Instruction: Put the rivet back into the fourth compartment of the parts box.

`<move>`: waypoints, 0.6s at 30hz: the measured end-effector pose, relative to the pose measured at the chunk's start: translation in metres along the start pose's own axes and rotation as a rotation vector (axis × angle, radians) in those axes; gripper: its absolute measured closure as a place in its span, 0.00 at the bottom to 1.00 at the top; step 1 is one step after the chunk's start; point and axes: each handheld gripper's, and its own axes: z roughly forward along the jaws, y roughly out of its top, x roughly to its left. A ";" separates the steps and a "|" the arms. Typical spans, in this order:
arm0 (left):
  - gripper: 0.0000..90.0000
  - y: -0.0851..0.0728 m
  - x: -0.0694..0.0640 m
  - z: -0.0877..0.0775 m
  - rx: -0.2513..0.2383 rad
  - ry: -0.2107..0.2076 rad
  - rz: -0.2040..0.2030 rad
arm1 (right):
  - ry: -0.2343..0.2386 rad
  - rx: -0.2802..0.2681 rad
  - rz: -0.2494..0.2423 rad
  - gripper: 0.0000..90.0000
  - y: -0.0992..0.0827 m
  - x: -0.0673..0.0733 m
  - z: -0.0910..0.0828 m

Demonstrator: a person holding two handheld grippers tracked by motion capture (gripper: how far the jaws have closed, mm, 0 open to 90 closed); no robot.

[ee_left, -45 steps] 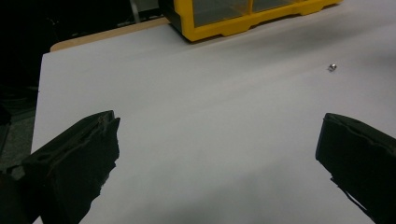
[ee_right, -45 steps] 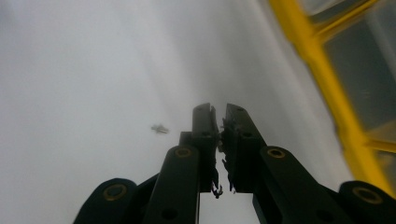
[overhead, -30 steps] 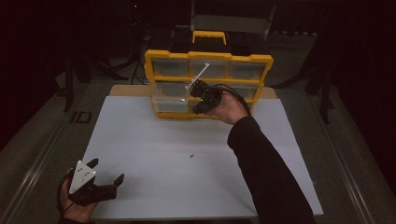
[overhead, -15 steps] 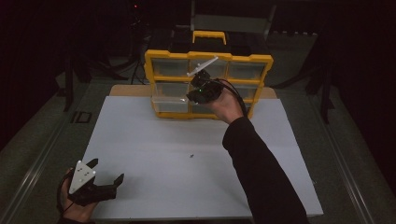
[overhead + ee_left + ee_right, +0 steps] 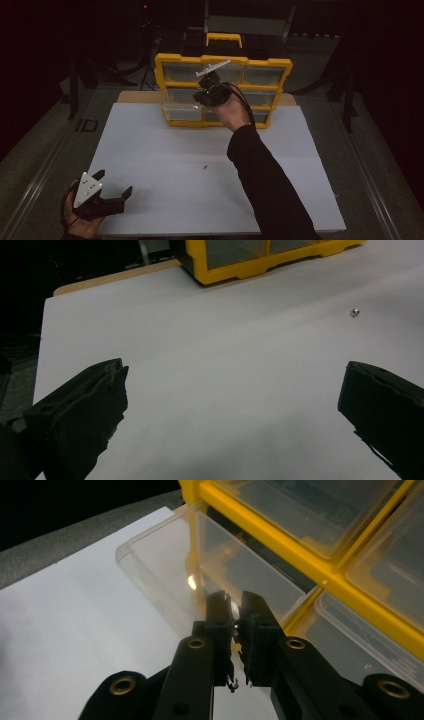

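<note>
**Small part being carried to an open drawer of a parts organizer**

While the left gripper point(image 5: 107, 192) is resting at the near left corner of the white table point(image 5: 150, 150), its jaws are standing wide apart with nothing between them, and the left gripper view is showing only bare table surface in the gap. Farther out, near the middle of the table, a small metal nut point(image 5: 205, 166) is lying loose; the same nut point(image 5: 354, 313) is appearing to the upper right in the left gripper view, well apart from both grippers.

Beyond it, the person's right arm is reaching forward, and the right gripper point(image 5: 207, 92) is hovering in front of the yellow organizer point(image 5: 225, 61) at the far edge of the table. Its jaws point(image 5: 235, 630) are pressed nearly together, and something tiny is glinting in the narrow slit between them; it is too small to identify, though it is probably a small fastener like the one on the table. Just ahead of the jaws, a clear drawer point(image 5: 165, 560) is standing pulled out from the organizer's lower left, and it is looking empty where its inside is visible.

Judged from this arrangement, the sorting is under way: the pinched piece is being brought over the open drawer but is not yet dropped. The release, the loose nut, and closing the drawer appear to be remaining.
</note>
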 end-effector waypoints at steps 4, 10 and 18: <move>0.00 0.000 0.000 0.000 -0.003 0.001 -0.001 | 0.025 -0.021 0.047 0.47 0.003 -0.005 0.003; 0.00 0.000 0.000 0.000 -0.001 -0.001 -0.001 | 0.004 -0.013 0.028 0.26 0.001 -0.006 -0.004; 0.00 0.000 0.000 0.000 0.000 0.000 0.000 | -0.008 0.057 -0.071 0.18 -0.003 0.001 -0.012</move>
